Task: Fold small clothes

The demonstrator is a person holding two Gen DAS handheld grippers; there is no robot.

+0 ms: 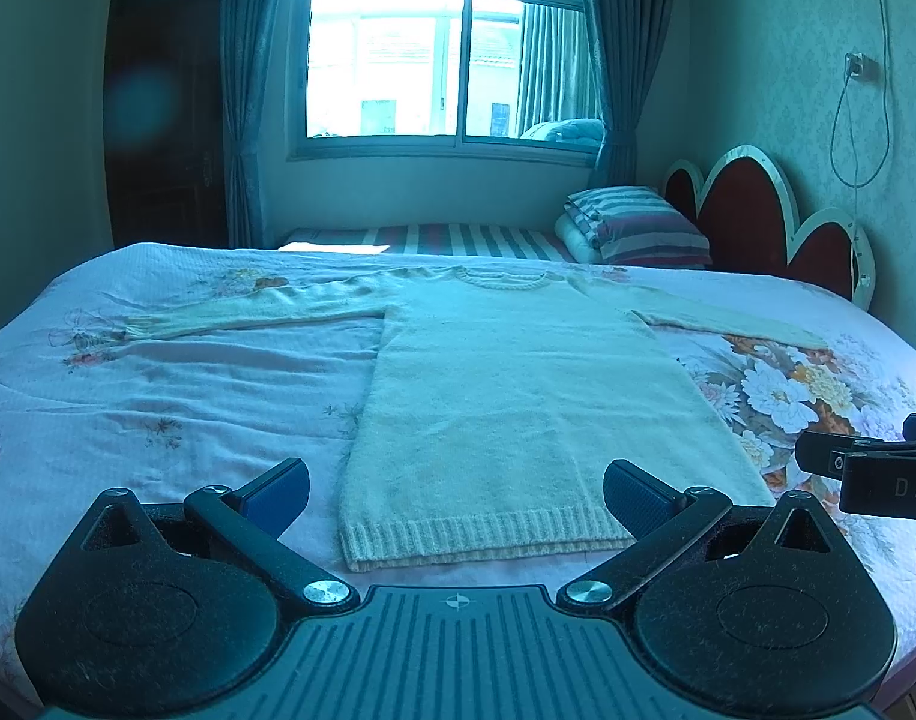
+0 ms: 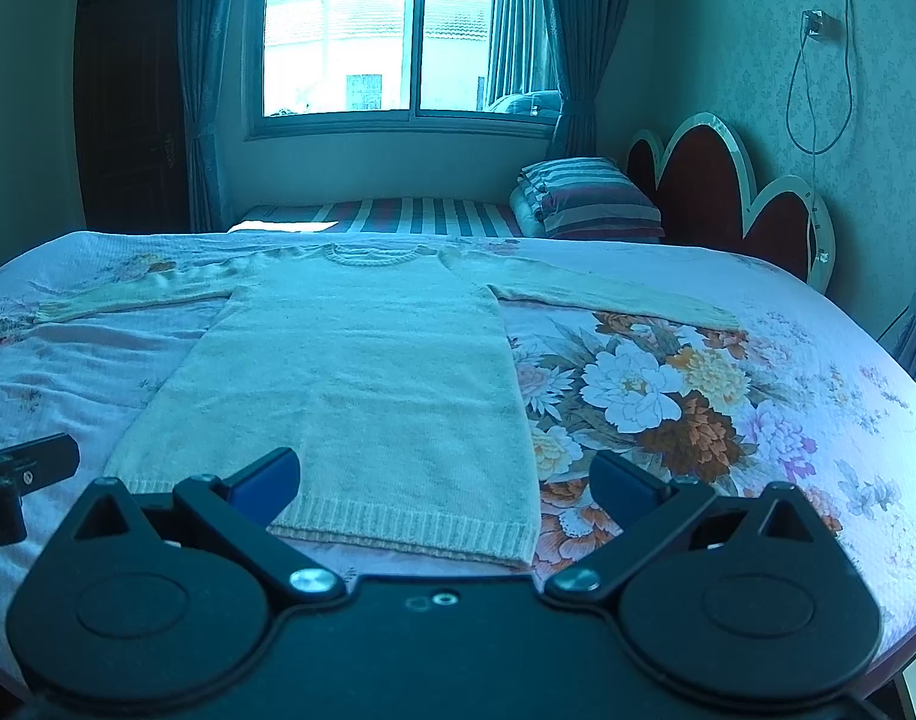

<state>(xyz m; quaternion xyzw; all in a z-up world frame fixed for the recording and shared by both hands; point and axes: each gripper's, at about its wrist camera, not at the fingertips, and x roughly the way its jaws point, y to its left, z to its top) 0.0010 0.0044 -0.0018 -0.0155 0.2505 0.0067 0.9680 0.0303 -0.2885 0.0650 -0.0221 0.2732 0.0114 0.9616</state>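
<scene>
The only legible writing is the white lettering "DA" on the side of the right gripper where it juts in at the edge of the left wrist view; the rest of the word is cut off by the frame; a small crosshair mark sits on the ribbed body of the left gripper.

The left gripper has its jaws spread wide with nothing between them; its blue pads hover just above the ribbed hem of the sweater; the right gripper is likewise wide open and empty, poised over the hem's right corner, with the left gripper showing at the left edge of its view.

The cream knitted sweater lies flat, front up, on the bed, hem nearest the cameras, neckline far, both sleeves stretched out to the sides; the right sleeve lies across the top of a large floral print on the pale bedspread.

Beyond the bed sits a second, striped mattress with a stack of folded striped bedding; a red scalloped headboard stands at right; a cable hangs from a wall socket; a bright window with dark curtains fills the far wall; a dark wardrobe stands at left.
</scene>
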